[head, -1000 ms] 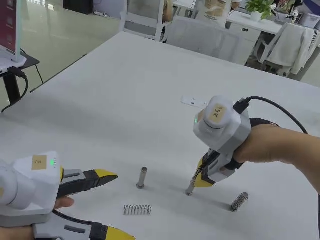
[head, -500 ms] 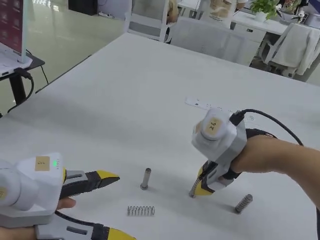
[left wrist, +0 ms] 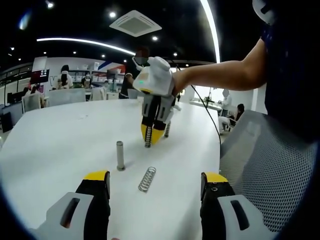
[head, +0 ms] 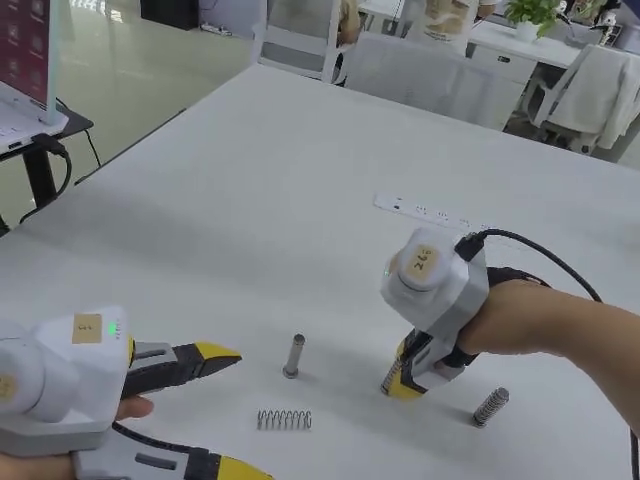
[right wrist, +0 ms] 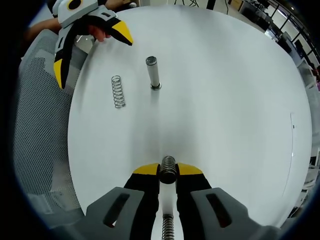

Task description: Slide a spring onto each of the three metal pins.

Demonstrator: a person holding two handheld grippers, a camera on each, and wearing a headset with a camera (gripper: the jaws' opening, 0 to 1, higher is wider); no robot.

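Note:
My right gripper (head: 400, 381) is shut on a spring (head: 391, 374) that stands on the middle pin; in the right gripper view the spring's coil end (right wrist: 168, 170) sits between the closed yellow tips. To its left a bare metal pin (head: 293, 356) (right wrist: 152, 72) (left wrist: 120, 155) stands upright. A loose spring (head: 284, 419) (left wrist: 147, 178) (right wrist: 118, 91) lies flat in front of that pin. At the right, a third pin (head: 490, 406) leans with a spring on it. My left gripper (head: 228, 408) (left wrist: 156, 180) hovers open at the near left, nothing between its jaws.
The white table (head: 250, 200) stretches far ahead. A white power strip (head: 430, 212) lies beyond the right gripper, whose black cable (head: 540, 255) runs over the forearm. Chairs (head: 420, 75) stand along the far edge. A mesh chair (left wrist: 270, 165) is near the left gripper.
My right gripper has sunk lower over the middle pin with the spring in its jaws. The left gripper, bare pin and loose spring have stayed put; the head camera shifted a little.

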